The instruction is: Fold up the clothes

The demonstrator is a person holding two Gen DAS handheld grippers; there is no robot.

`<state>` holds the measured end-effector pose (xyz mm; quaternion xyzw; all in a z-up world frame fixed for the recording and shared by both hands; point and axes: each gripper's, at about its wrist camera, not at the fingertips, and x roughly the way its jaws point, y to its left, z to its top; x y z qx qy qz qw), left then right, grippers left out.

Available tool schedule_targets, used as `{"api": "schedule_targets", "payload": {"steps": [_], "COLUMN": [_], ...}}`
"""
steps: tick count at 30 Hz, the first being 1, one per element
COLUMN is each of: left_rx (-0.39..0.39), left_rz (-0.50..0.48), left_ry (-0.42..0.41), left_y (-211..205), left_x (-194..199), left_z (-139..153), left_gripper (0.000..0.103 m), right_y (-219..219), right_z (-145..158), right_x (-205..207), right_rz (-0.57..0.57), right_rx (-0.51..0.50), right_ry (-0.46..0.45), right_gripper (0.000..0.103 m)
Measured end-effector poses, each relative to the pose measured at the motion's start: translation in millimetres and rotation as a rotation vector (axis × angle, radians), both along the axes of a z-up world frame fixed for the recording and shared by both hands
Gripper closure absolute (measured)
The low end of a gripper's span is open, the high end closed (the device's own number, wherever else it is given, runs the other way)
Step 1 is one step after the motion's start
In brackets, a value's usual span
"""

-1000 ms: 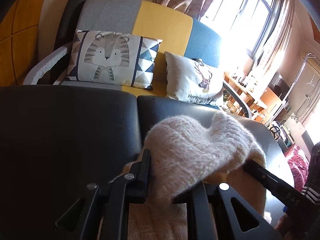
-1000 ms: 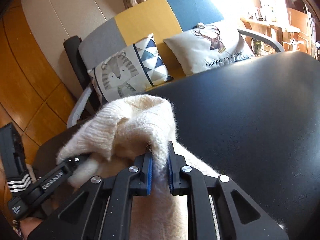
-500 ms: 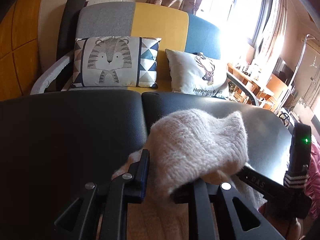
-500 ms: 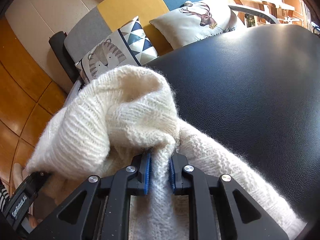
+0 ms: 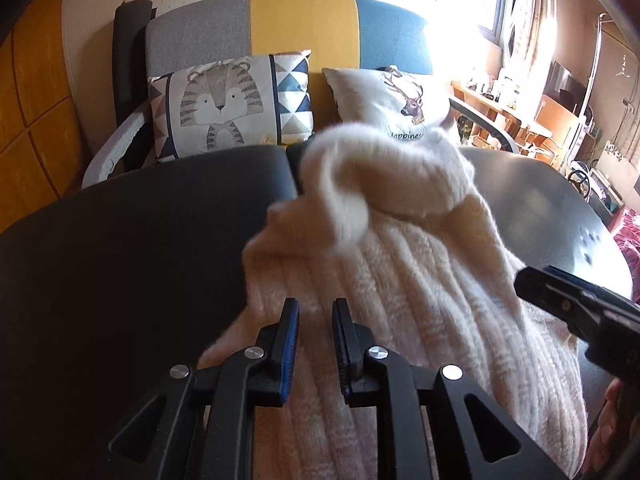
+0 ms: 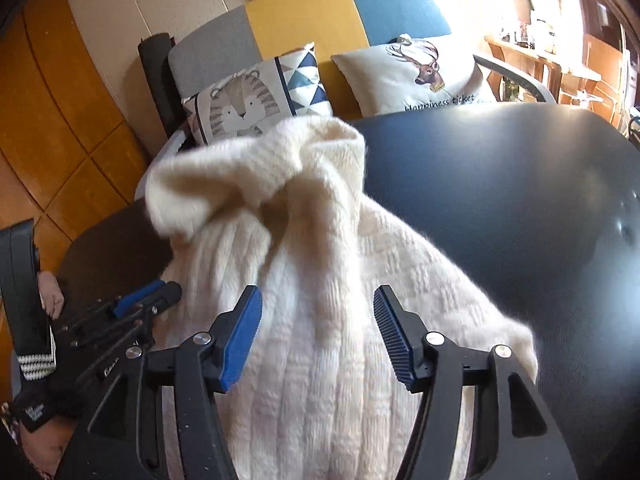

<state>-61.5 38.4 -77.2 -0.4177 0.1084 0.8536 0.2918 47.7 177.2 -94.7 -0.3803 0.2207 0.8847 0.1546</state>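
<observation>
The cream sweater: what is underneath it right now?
The cream sweater lies on the black padded table, which shows bare on both sides of it. Whatever else lies beneath the knit is covered and cannot be seen.

left gripper (image 5: 314, 340): black, blue jaws | right gripper (image 6: 318, 334): black, silver screws

Both fisheye cameras are sitting just behind their hand-held grippers, looking forward and steeply down along the fingers, very close to the cream knitted sweater (image 5: 420, 280) (image 6: 320, 280) on the black bench (image 5: 140, 260) (image 6: 500, 200). The left view is facing the sofa (image 5: 300, 24) squarely; the right one is looking from slightly further right. Both are sharing the sweater, the tiger cushion (image 5: 228, 108) (image 6: 256, 100), the deer cushion (image 5: 388, 96) (image 6: 416, 76), and each is catching the other gripper at its edge.
</observation>
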Motion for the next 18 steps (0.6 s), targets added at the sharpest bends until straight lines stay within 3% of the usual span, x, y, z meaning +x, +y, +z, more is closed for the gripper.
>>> {"api": "schedule_targets", "payload": {"steps": [4, 7, 13, 18], "left_rx": [-0.013, -0.015, -0.080, -0.113], "left_rz": [0.050, 0.047, 0.038, 0.048], "left_ry": [-0.054, -0.042, 0.125, 0.187], "left_y": [-15, -18, -4, -1], "left_x": [6, 19, 37, 42], "left_z": [-17, -24, -35, -40], "left_gripper": [0.086, 0.086, 0.086, 0.086], "right_y": [-17, -22, -25, -27], "right_z": [-20, -33, -39, -38], "right_x": [18, 21, 22, 27], "right_rz": [0.024, 0.016, 0.015, 0.003], "right_rx": [0.026, 0.043, 0.081, 0.079], "right_ry": [-0.048, -0.045, -0.037, -0.010], "right_gripper": [0.041, 0.040, 0.040, 0.059]}}
